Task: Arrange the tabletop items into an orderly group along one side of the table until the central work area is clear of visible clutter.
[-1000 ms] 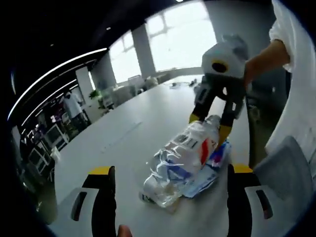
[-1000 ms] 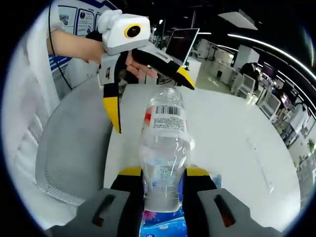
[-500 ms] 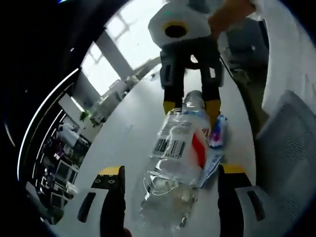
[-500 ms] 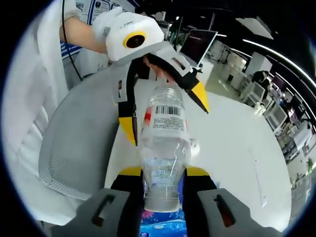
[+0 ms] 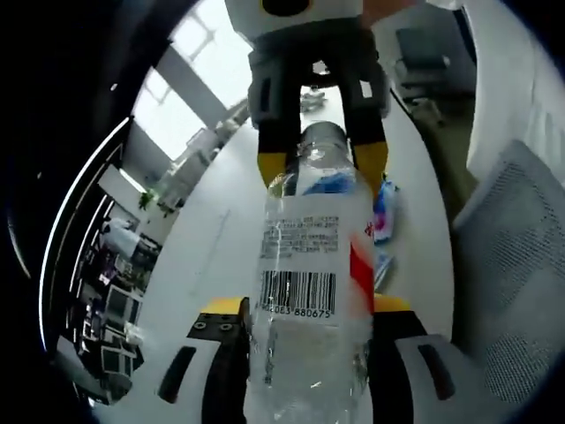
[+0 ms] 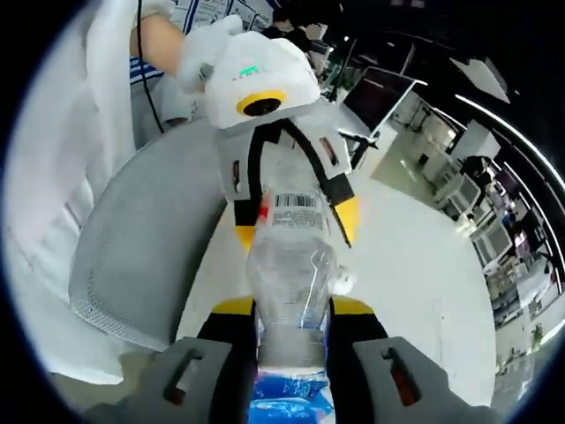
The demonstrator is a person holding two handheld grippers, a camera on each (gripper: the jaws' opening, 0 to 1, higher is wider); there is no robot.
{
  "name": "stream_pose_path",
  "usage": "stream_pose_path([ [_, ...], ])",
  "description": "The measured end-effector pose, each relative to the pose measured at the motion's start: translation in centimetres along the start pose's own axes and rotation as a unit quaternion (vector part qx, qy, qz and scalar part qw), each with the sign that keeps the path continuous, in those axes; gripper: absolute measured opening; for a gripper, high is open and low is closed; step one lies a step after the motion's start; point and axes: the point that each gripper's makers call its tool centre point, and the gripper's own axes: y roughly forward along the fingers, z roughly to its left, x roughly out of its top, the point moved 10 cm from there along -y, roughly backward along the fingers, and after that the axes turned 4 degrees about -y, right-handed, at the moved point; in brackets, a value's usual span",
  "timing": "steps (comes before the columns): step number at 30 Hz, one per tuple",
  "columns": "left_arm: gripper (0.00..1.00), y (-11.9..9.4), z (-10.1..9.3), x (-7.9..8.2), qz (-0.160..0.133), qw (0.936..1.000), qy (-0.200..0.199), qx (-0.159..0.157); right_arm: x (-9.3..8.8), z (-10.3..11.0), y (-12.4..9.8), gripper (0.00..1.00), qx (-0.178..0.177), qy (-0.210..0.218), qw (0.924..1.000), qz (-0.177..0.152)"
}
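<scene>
A clear, crumpled plastic bottle [image 5: 300,265] with a barcode label is held between both grippers above the white table [image 5: 221,247]. My left gripper [image 5: 306,305] is shut on its near end, the yellow pads pressed against its sides. My right gripper [image 5: 322,163] comes in from the top of the left gripper view and clamps the far end. In the right gripper view the bottle [image 6: 287,256] runs from my right gripper [image 6: 293,306], shut on it, up to my left gripper [image 6: 296,228]. A blue printed packet [image 5: 384,221] lies on the table under the bottle, and the packet [image 6: 291,402] shows again below the right jaws.
A grey mesh chair [image 5: 512,265] stands at the table's edge, and the same chair [image 6: 141,256] is beside a person's white sleeve [image 6: 62,177]. The table [image 6: 424,283] stretches on towards desks and monitors at the back of the office.
My left gripper has moved in over the bottle's end and its jaws have narrowed onto it. The bottle, earlier lying on the packet, now hangs between both grippers.
</scene>
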Motion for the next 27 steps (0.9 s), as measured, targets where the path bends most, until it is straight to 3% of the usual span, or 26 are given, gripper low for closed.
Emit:
stream_pose_path([
  [2,0.42,-0.3,-0.2,-0.1,-0.012,0.9996,-0.023,-0.007,0.1,0.0,-0.3,0.26,0.009,0.016,0.9998,-0.011],
  [4,0.41,-0.7,0.0,-0.1,-0.036,0.9979,-0.051,-0.020,0.2,-0.2,-0.8,0.26,0.003,-0.001,0.9996,-0.028],
  [6,0.40,-1.3,0.0,-0.2,-0.071,0.9906,-0.110,-0.039,0.0,-0.8,-1.8,0.26,-0.021,-0.012,0.9991,-0.035],
  [8,0.39,-1.9,0.1,0.1,-0.129,0.9727,-0.187,-0.049,0.1,-2.1,-3.0,0.19,-0.060,0.028,0.9947,-0.079],
  [9,0.39,-2.0,0.3,0.2,-0.149,0.9610,-0.228,-0.051,0.4,-2.4,-3.5,0.18,-0.047,0.049,0.9913,-0.113],
  [10,0.39,-2.3,0.6,0.3,-0.187,0.9455,-0.261,-0.052,0.3,-2.6,-3.7,0.20,-0.050,0.065,0.9892,-0.121],
  [12,0.39,-2.7,1.0,0.6,-0.228,0.9240,-0.302,-0.054,0.2,-3.0,-4.1,0.29,-0.058,0.068,0.9884,-0.122],
  [14,0.39,-2.9,1.2,1.0,-0.249,0.9138,-0.316,-0.055,0.0,-3.2,-4.2,0.32,-0.069,0.082,0.9850,-0.135],
  [17,0.40,-3.2,1.5,1.4,-0.264,0.9065,-0.325,-0.057,-0.3,-3.1,-4.5,0.35,-0.066,0.132,0.9736,-0.174],
  [18,0.40,-3.3,1.6,1.6,-0.272,0.9008,-0.333,-0.062,-0.5,-3.3,-4.7,0.37,-0.071,0.149,0.9673,-0.193],
  [19,0.40,-3.4,1.6,1.6,-0.285,0.8912,-0.347,-0.065,-0.5,-3.3,-4.8,0.39,-0.071,0.156,0.9646,-0.201],
  [22,0.40,-3.8,1.5,1.7,-0.316,0.8689,-0.373,-0.075,-1.2,-3.8,-5.7,0.49,-0.064,0.258,0.9238,-0.276],
  [23,0.40,-3.8,1.5,1.8,-0.323,0.8643,-0.378,-0.076,-1.0,-3.9,-6.1,0.53,-0.061,0.288,0.9046,-0.308],
  [24,0.41,-3.9,1.5,1.7,-0.325,0.8626,-0.379,-0.078,-0.6,-4.2,-6.7,0.56,-0.050,0.335,0.8708,-0.357],
  [25,0.41,-3.8,1.4,1.8,-0.328,0.8597,-0.383,-0.082,-0.2,-4.4,-7.1,0.58,-0.050,0.353,0.8494,-0.389],
  [27,0.41,-3.8,1.2,2.0,-0.330,0.8570,-0.385,-0.090,0.9,-4.6,-7.8,0.62,-0.042,0.367,0.8154,-0.446],
])
